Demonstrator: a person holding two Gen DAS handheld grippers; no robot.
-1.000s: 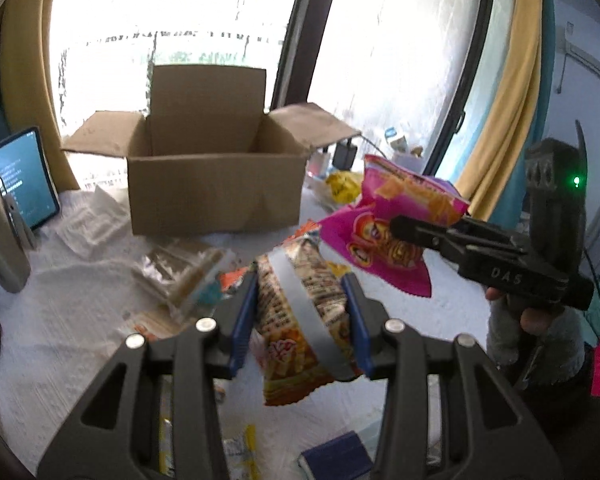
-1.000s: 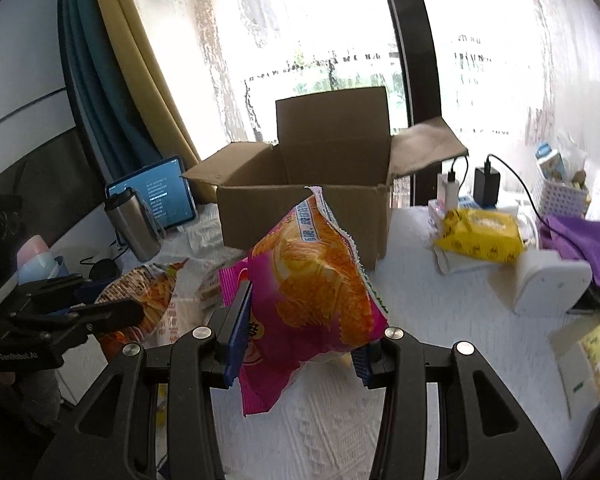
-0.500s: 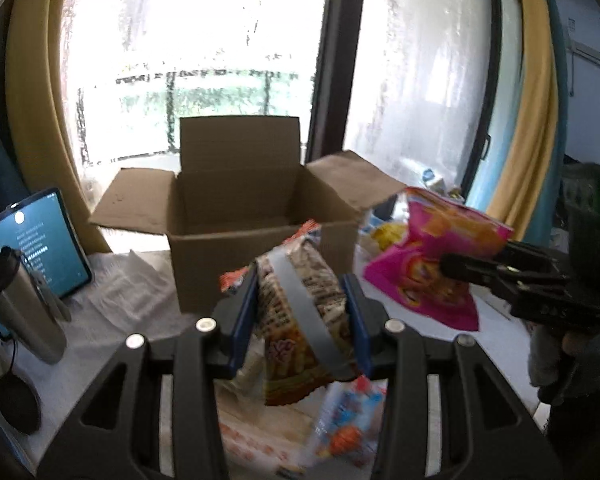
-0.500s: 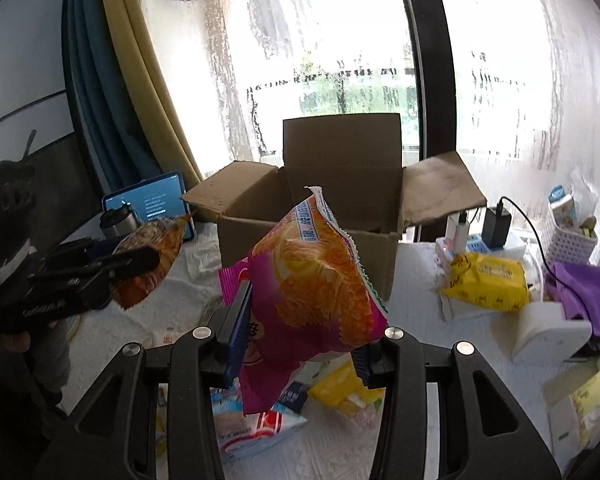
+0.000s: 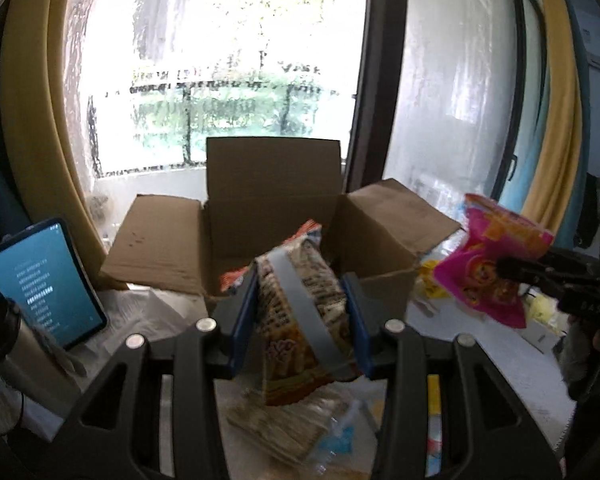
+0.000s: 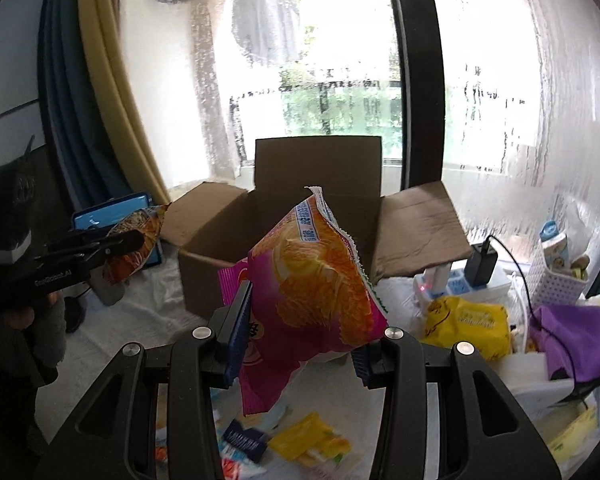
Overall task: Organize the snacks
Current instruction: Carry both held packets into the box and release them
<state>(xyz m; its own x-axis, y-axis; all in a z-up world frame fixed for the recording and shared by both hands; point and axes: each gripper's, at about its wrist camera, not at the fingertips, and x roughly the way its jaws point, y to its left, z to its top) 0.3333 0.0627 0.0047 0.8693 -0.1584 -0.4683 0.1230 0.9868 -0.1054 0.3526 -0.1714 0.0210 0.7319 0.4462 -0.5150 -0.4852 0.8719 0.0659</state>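
My left gripper [image 5: 302, 316] is shut on a brown and orange snack bag [image 5: 300, 328], lifted in front of the open cardboard box [image 5: 276, 208]. My right gripper [image 6: 300, 328] is shut on a pink and orange chip bag [image 6: 312, 296], raised before the same box [image 6: 316, 184]. In the left wrist view the pink bag [image 5: 496, 264] hangs at the right in the right gripper [image 5: 512, 270]. Seen from the right wrist, the brown bag [image 6: 134, 240] is at the left in the left gripper [image 6: 130, 240]. The box's flaps stand open.
Several loose snack packets [image 6: 308, 440] lie on the white tablecloth [image 6: 132, 320] below. A tablet [image 5: 40, 280] and a steel flask [image 5: 16, 344] stand left of the box. A yellow pack [image 6: 464, 320], power strip [image 6: 460, 280], white basket [image 6: 560, 272] and purple cloth [image 6: 572, 328] sit at the right.
Both grippers have risen and moved toward the box with their bags still held. The box now looms larger, and the table's loose packets have dropped lower in both views.
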